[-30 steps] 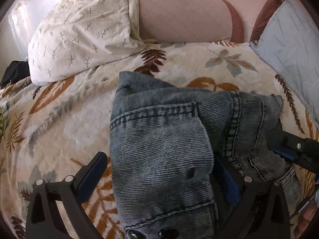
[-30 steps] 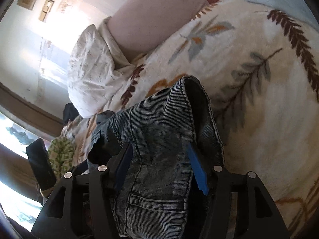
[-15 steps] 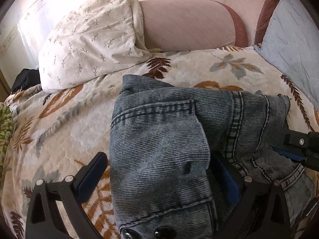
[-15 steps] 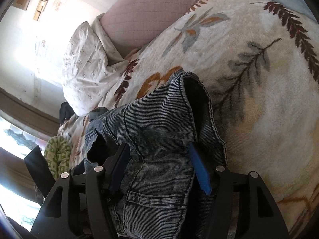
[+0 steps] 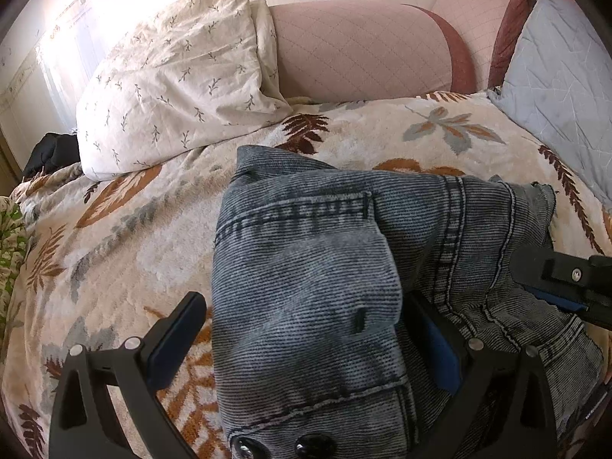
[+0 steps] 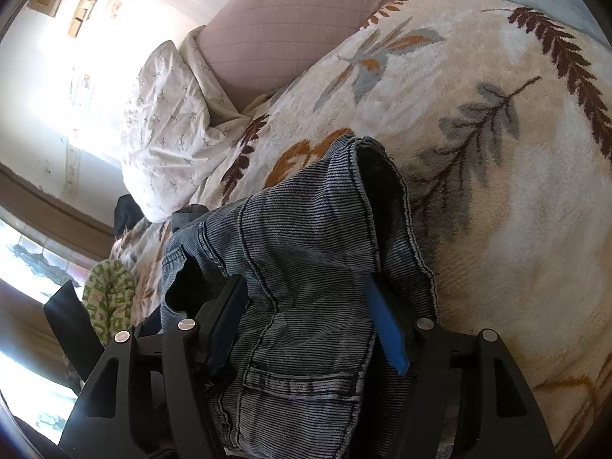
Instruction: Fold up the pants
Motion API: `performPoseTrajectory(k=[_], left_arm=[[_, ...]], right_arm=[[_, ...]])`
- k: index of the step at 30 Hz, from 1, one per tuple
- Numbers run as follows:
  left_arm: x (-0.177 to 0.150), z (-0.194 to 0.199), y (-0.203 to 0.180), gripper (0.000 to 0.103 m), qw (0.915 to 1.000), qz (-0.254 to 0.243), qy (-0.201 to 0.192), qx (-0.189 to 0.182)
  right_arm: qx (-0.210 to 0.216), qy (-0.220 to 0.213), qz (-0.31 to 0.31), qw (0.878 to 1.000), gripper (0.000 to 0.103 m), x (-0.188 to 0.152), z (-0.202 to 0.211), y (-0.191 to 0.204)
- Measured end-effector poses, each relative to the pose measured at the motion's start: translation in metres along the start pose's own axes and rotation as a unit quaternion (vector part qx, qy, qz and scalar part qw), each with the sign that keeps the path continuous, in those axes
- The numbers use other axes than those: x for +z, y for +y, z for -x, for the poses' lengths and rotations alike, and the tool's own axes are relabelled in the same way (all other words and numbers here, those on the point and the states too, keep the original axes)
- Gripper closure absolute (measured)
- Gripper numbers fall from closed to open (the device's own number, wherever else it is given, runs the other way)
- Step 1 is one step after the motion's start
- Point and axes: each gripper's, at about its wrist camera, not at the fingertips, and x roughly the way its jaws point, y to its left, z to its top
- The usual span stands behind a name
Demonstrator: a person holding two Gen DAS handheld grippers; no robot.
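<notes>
Grey-blue denim pants [image 5: 306, 275] lie bunched on a leaf-patterned blanket [image 5: 126, 237]. My left gripper [image 5: 302, 325] has its jaws spread wide on either side of the waistband end, with denim draped between and over the fingers. My right gripper [image 6: 306, 306] also straddles the denim [image 6: 302, 229], jaws apart, fabric lying between its blue pads [image 6: 386, 329]. The right gripper also shows at the right edge of the left wrist view [image 5: 562, 279], resting on the pants. The pants' far edge is folded over near a leg opening [image 6: 378, 176].
A white leaf-print pillow [image 5: 172, 76] and a pink bolster [image 5: 359, 61] lie at the head of the bed. A grey-blue pillow [image 5: 566, 88] is at the right. Dark clothing [image 5: 49, 153] and a green patterned cloth [image 6: 109, 298] lie at the left edge.
Both grippers have drawn back a little and risen, so more of the bed and pillows shows. The pants stay between the jaws in much the same shape.
</notes>
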Motion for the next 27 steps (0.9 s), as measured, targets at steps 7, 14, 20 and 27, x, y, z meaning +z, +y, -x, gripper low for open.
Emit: performPoseTrajectory(k=[7, 14, 20, 27], left_arm=[[-0.0004, 0.0001, 0.0008, 0.0, 1.0, 0.001, -0.002, -0.003], [-0.0003, 0.0001, 0.0021, 0.0, 1.0, 0.005, -0.004, -0.007], [-0.0011, 0.0006, 0.0026, 0.0, 0.9999, 0.007, -0.009, -0.008], [-0.0014, 0.0012, 0.0026, 0.0, 0.9999, 0.008, -0.012, -0.009]], right_arm=[[-0.002, -0.001, 0.007, 1.0, 0.038, 0.0002, -0.0023, 0.0015], [-0.008, -0.003, 0.02, 1.0, 0.035, -0.0008, -0.0045, 0.0053], [-0.01, -0.004, 0.025, 1.0, 0.034, -0.0002, -0.0055, 0.0061], [-0.011, -0.005, 0.025, 1.0, 0.033, -0.0011, -0.0054, 0.0065]])
